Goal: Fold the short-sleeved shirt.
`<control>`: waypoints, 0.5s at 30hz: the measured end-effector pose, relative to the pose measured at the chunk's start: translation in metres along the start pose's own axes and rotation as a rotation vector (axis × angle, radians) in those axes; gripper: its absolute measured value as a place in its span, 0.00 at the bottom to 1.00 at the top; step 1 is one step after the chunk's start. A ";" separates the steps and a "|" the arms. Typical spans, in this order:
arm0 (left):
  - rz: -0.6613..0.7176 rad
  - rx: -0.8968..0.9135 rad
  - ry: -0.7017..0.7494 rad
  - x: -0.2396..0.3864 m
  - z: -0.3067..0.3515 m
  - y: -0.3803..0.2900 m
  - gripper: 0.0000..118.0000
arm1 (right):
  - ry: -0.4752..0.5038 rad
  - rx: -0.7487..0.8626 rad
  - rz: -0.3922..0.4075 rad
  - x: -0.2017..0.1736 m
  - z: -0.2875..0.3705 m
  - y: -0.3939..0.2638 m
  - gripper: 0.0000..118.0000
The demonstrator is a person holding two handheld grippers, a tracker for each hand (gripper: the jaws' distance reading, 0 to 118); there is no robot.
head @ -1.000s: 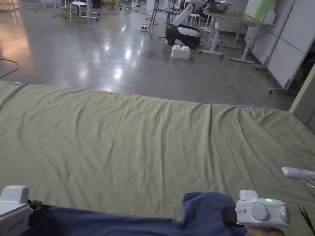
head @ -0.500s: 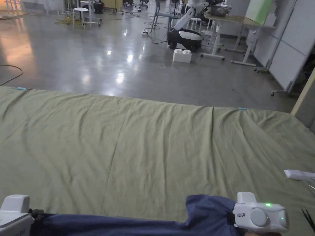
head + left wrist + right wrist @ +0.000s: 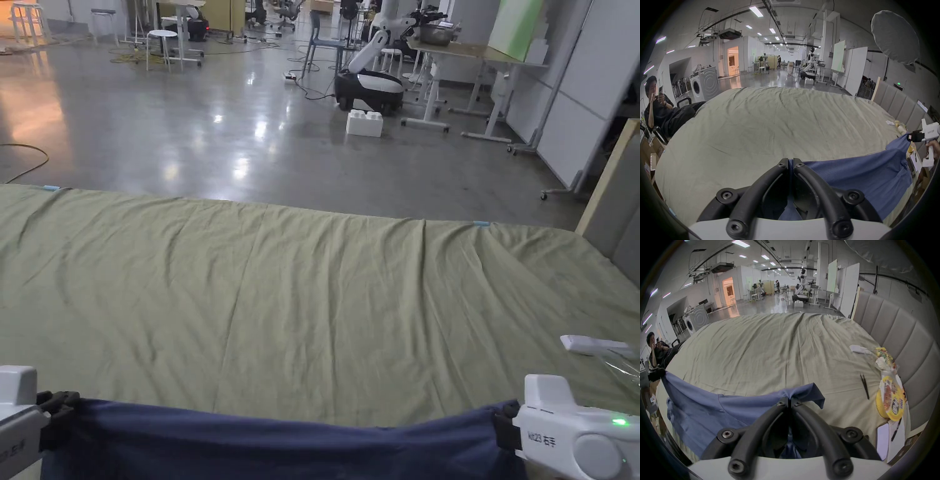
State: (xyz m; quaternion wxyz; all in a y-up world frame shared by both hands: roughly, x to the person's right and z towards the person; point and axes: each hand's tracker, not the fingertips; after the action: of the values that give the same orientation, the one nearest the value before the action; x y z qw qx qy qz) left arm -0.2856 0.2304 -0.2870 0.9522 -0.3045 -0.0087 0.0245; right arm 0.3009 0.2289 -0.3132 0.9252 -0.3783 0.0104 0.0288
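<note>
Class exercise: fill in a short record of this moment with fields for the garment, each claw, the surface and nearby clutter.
garment: blue shirt, held up and stretched between the two claws at the near edge of the bed
left claw: jaws closed on one end of the shirt's top edge
right claw: jaws closed on the other end, a flap of fabric folding over beside it
surface: green sheet, wrinkled, bare in the middle
clutter: black tweezers and yellow snack packets lying to the right by the grey headboard
bystander: seated person off the left side

Blue shirt (image 3: 281, 444) cut off by head view's bottom edge, lower part hidden, far-off figures too small to tell
</note>
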 end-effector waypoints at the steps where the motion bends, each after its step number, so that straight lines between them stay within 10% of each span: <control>1: 0.000 0.009 -0.001 0.000 0.009 -0.002 0.04 | -0.004 0.016 0.010 -0.002 0.012 -0.004 0.02; 15: 0.004 0.002 -0.021 -0.019 0.077 -0.076 0.04 | -0.041 -0.002 0.089 -0.011 0.091 -0.098 0.02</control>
State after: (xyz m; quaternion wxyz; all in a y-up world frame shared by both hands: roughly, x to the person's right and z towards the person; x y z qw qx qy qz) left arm -0.3036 0.2121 -0.1800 0.9523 -0.3032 -0.0179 0.0293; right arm 0.2962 0.2225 -0.1790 0.9227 -0.3777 0.0084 0.0775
